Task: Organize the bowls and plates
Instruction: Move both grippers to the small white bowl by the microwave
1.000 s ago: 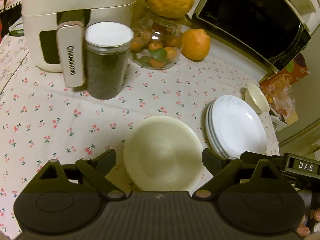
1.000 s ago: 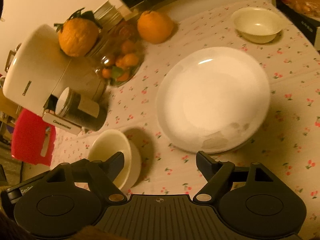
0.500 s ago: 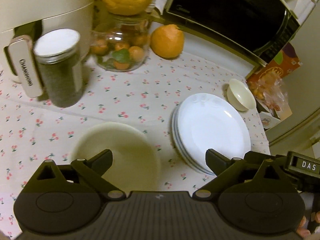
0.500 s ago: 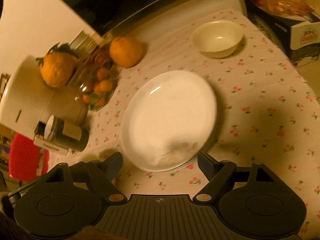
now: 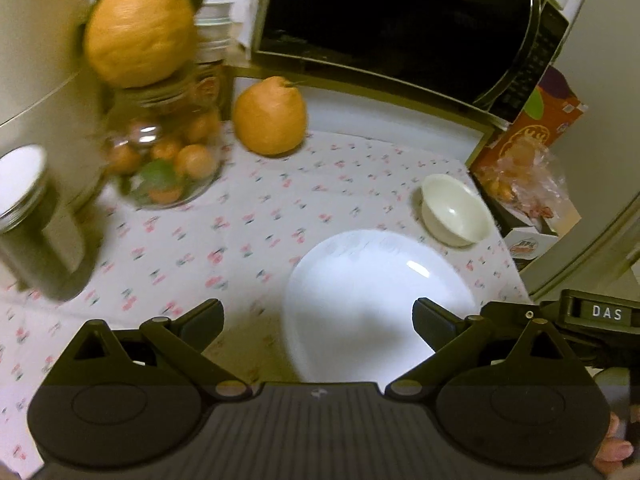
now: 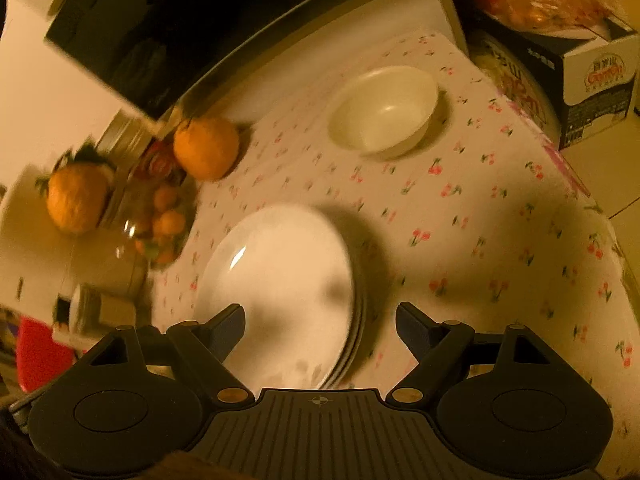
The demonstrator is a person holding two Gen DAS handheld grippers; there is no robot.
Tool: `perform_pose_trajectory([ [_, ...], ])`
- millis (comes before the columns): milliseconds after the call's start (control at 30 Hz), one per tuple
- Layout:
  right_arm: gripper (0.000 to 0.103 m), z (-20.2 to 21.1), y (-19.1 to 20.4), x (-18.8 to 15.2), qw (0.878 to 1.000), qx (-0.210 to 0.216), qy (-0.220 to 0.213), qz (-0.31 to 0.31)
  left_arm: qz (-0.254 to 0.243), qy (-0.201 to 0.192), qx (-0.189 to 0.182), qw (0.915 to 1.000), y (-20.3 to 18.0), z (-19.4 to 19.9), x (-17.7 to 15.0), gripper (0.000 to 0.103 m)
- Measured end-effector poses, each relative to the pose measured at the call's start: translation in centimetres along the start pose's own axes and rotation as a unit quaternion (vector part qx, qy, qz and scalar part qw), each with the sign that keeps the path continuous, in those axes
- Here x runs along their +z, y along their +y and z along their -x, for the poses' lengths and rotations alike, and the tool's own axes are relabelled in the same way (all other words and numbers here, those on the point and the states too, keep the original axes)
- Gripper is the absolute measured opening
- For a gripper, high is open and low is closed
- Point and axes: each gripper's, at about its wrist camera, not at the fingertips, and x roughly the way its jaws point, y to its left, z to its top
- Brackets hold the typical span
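Note:
A stack of white plates lies on the cherry-print tablecloth, right in front of my left gripper, which is open and empty above its near edge. The stack also shows in the right wrist view, under and between the fingers of my right gripper, which is open and empty. A small cream bowl stands beyond the plates near the table's right edge; in the right wrist view the bowl is farther ahead. The other cream bowl is out of view.
A microwave stands at the back. A loose orange, a glass jar of small oranges topped by a big orange, and a dark canister stand at the left. Snack boxes sit beyond the table's right edge.
Both grippers have swung right. The large cream bowl has left the left wrist view and the plate stack now sits in front of it. The small bowl looms nearer in the right view.

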Motion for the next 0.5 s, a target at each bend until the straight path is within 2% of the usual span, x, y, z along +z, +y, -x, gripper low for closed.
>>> perform_pose_trajectory([
  [300, 0.084, -0.9, -3.6, 4.4, 0.996, 0.015, -0.044, -0.072, -0.037, 0.010, -0.009, 0.9992, -3.8, -4.0, 3.6, 0.101],
  [500, 0.084, -2.3, -6.3, 5.0, 0.991, 0.050, -0.070, -0.107, -0.068, 0.024, -0.013, 0.9973, -5.7, -7.2, 5.7, 0.101],
])
